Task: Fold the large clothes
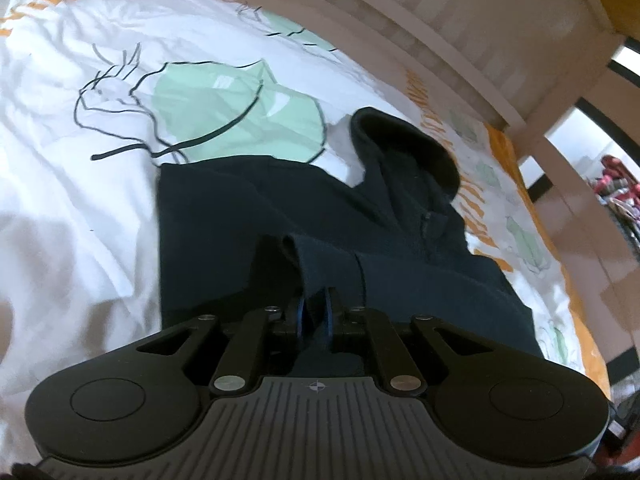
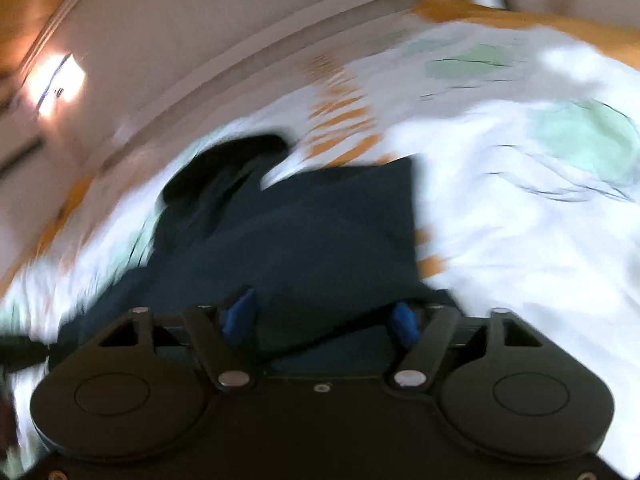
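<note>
White patterned bedding [image 1: 80,208] bears a dark navy hooded top [image 1: 224,216], left tongs [image 1: 316,312] pinching its fold, right tongs [image 2: 320,316] released.

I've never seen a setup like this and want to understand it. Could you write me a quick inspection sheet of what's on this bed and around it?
Surface: bed cover, white with green shapes and orange marks, wrinkled.
Job's things: dark hooded jacket lying on the cover, partly folded, hood toward the bed rail.
Clutter: nothing seen on the bed.
Grippers: left gripper has its fingers shut on a fold of the jacket; right gripper has its fingers apart with jacket cloth between them, and the blurred picture does not show whether they press on it.
Cables: nothing seen.
Surroundings: pale slatted bed rail beyond the jacket; colourful items past the rail, too small to identify.
</note>
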The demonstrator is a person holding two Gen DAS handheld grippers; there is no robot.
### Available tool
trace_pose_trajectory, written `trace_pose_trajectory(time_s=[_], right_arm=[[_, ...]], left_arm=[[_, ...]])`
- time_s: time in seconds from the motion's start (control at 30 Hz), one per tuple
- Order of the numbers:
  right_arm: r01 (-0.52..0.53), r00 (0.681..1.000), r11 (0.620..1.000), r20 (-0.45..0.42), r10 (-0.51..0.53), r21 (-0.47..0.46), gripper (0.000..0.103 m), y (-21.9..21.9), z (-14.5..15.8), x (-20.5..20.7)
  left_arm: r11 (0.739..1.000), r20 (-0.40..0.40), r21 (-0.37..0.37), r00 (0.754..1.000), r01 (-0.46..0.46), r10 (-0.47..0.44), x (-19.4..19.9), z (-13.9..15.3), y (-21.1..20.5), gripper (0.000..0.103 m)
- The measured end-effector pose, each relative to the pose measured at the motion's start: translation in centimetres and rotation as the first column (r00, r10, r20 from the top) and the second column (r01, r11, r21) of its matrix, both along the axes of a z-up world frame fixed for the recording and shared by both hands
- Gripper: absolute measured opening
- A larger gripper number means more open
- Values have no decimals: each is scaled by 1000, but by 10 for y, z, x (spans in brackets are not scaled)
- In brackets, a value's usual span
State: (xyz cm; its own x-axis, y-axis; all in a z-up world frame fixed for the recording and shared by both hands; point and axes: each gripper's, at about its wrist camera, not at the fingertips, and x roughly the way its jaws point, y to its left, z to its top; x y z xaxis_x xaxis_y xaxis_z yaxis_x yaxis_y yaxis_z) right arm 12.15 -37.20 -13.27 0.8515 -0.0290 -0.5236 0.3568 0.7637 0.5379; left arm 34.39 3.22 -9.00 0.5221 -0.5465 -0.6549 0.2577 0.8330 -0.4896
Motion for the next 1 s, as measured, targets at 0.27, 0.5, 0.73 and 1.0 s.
trace_pose_trajectory(time_s=[0.27,0.5,0.73,1.0], right_arm=[[1,999,1000,-34,-2,-31,43,-11,-2,-12],[-35,996,994,-82,26,-103,47,4,6,-20],[-91,992,981,-107,73,-172,66,16,19,-31],[-79,996,964,-61,65,-253,70,5,42,-36]], left_arm=[[995,38,92,999,-41,38,2,-1,6,29],[979,243,199,970,-54,4,-33,29,-14,69],[971,192,229,974,72,-118,-36,-1,-62,79],[916,298,385,925,111,-237,-50,-33,-81,97]])
